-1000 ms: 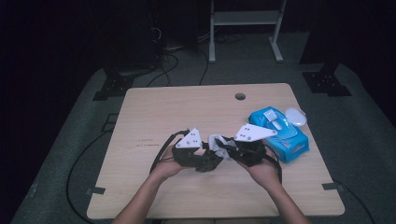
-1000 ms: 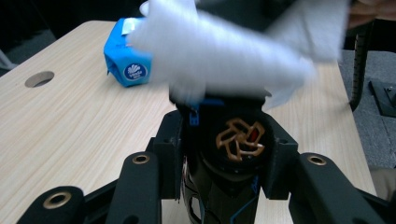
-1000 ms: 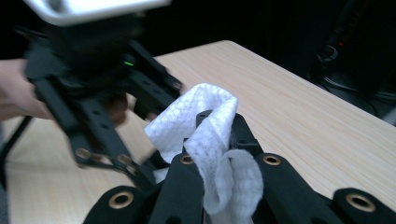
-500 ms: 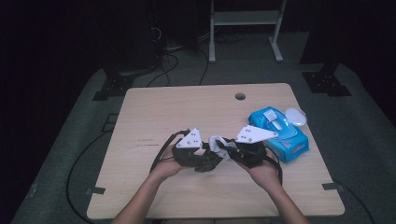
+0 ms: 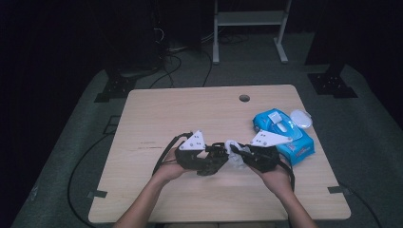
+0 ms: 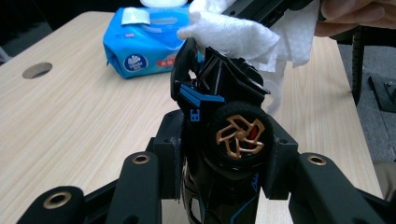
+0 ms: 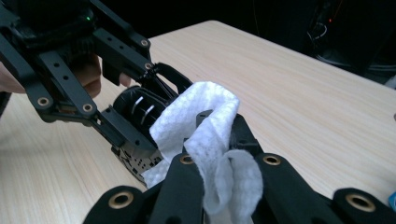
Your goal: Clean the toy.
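Observation:
My left gripper (image 6: pixel 224 154) is shut on a black toy car (image 6: pixel 224 116) with blue trim and a gold wheel, gripping it by its sides. My right gripper (image 7: pixel 219 140) is shut on a folded white wipe (image 7: pixel 205 126). The wipe (image 6: pixel 233 39) lies against the upper end of the car. In the high view both grippers meet over the table's front middle: left gripper (image 5: pixel 209 164), right gripper (image 5: pixel 242 159), with the wipe (image 5: pixel 234 151) between them. The car (image 7: pixel 135 107) and the left gripper (image 7: pixel 70 70) holding it also appear in the right gripper view.
A blue pack of wet wipes (image 5: pixel 285 135) lies at the right of the wooden table (image 5: pixel 180 114), with a white lid (image 5: pixel 302 118) beside it. A cable hole (image 5: pixel 244 98) sits near the far edge. A white stand and cables are on the floor beyond.
My right gripper has sunk slightly with the wipe, staying against the toy car. The left gripper and the car have held still.

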A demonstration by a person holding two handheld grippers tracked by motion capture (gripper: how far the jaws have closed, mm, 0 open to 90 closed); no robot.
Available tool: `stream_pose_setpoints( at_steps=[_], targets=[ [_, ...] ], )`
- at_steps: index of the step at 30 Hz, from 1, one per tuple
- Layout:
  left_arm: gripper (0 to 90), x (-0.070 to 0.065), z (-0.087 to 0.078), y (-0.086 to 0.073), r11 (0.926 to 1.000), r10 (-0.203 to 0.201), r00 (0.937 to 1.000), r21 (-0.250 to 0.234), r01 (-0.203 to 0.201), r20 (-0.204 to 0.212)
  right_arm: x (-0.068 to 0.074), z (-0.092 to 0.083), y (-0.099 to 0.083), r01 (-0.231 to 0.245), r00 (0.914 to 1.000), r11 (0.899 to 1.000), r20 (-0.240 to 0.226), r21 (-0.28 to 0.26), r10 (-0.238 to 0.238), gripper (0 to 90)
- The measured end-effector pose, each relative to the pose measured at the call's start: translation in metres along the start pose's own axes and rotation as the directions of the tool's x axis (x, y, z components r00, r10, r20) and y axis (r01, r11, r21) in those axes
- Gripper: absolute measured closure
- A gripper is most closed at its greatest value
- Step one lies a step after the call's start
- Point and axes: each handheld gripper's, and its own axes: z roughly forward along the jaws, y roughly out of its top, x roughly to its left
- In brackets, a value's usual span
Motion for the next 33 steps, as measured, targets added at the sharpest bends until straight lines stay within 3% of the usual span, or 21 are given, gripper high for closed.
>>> stream_pose_setpoints(
  at_steps=[14, 23, 33],
  targets=[
    [58.1, 0.003, 0.014, -0.005, 0.9988, -0.025, 0.9994, 0.044, 0.024, 0.026, -0.009, 0.005, -0.018, -0.044, 0.999, 0.998, 0.007, 0.043, 0.044, 85.1],
    [58.1, 0.004, 0.017, -0.007, 0.9987, -0.028, 0.9992, 0.044, 0.027, 0.029, -0.013, 0.007, -0.026, -0.074, 0.9972, 0.996, 0.007, 0.054, 0.074, 85.1],
    [58.2, 0.003, 0.021, -0.005, 0.999, -0.025, 0.9993, 0.038, 0.024, 0.027, -0.002, 0.002, -0.008, -0.049, 0.9983, 0.999, -0.032, -0.011, 0.049, 85.1]
  ],
)
